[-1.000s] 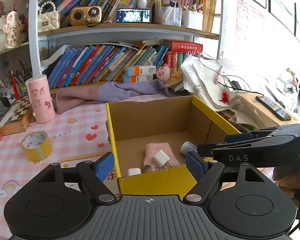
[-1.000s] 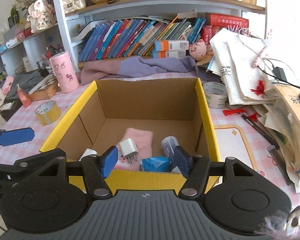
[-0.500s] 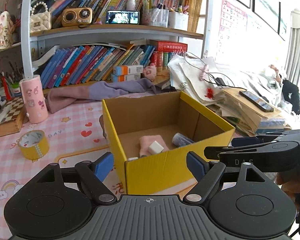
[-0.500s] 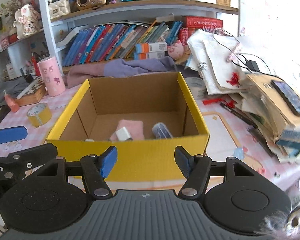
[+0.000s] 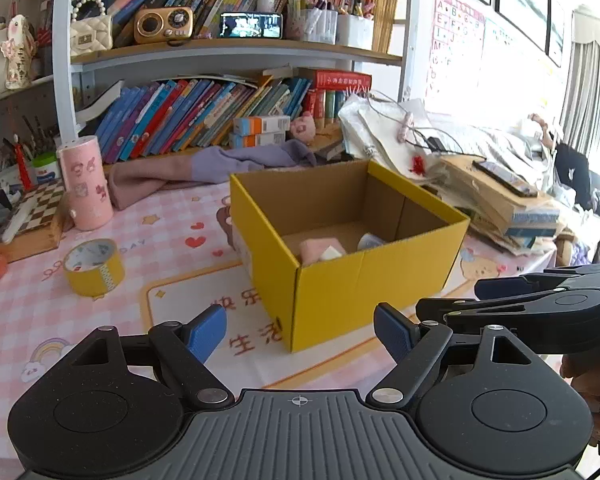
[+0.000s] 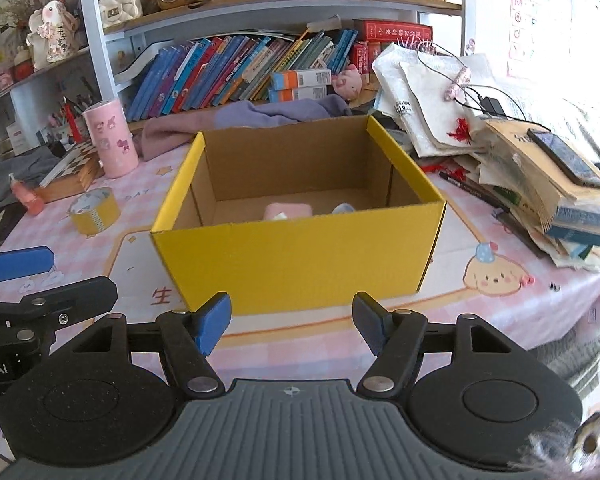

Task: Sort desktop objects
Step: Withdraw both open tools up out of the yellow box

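Observation:
A yellow cardboard box [image 5: 364,280] stands open on the pink desk mat; it also shows in the right wrist view [image 6: 300,256]. Inside lie a pink cloth [image 5: 320,249] with a white charger [image 5: 332,253] on it and a bluish item [image 5: 370,240]; the front wall hides the rest. My left gripper [image 5: 300,330] is open and empty, in front of the box's near left corner. My right gripper [image 6: 291,322] is open and empty, in front of the box's front wall. Each gripper shows at the edge of the other's view.
A yellow tape roll [image 5: 94,266] and a pink cylinder [image 5: 85,184] stand left of the box. A chessboard box [image 5: 32,216] lies at far left. A purple cloth [image 5: 220,164] lies behind. Stacked papers, books and a phone [image 6: 568,158] crowd the right. A black pen [image 6: 472,190] lies near them.
Both grippers have drawn back from over the box toward the desk's near edge. The box now looks smaller and its front wall hides most of the contents.

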`<act>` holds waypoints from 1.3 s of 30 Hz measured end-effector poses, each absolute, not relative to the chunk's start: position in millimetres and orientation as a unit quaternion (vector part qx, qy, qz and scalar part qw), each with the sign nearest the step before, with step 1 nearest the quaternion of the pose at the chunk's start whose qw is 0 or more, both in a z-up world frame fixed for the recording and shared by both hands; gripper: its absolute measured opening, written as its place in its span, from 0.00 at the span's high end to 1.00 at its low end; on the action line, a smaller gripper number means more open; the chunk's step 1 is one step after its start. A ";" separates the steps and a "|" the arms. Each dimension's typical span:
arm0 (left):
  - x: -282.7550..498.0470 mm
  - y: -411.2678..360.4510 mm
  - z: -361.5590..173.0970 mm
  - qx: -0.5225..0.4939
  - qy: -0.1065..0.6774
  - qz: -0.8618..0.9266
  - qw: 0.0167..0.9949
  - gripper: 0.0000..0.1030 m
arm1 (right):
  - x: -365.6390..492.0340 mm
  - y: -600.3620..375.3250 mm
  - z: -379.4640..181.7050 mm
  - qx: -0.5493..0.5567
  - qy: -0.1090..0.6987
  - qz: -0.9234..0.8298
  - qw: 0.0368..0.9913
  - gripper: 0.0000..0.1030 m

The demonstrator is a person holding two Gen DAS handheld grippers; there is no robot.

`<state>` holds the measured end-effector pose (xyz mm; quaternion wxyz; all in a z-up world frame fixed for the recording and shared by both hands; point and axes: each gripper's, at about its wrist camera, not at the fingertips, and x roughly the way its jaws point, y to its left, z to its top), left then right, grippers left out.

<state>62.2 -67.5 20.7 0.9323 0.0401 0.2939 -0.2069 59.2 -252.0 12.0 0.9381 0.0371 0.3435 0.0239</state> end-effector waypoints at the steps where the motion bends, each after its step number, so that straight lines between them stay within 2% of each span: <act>1: 60.4 -65.3 20.0 0.044 0.297 -0.205 0.932 0.19 | 56.1 -249.0 11.1 0.039 0.346 0.022 0.937 0.37; 16: 36.8 -28.9 13.5 0.068 0.320 -0.208 0.922 0.19 | 23.9 -206.3 1.1 0.053 0.367 0.013 0.929 0.33; 20: 32.5 -15.3 12.1 0.063 0.325 -0.202 0.922 0.15 | 18.7 -192.6 0.3 0.052 0.368 0.017 0.928 0.32; 39: 16.0 55.8 9.1 0.014 0.340 -0.119 0.933 0.14 | 17.2 -123.6 -7.7 0.009 0.388 0.096 0.916 0.28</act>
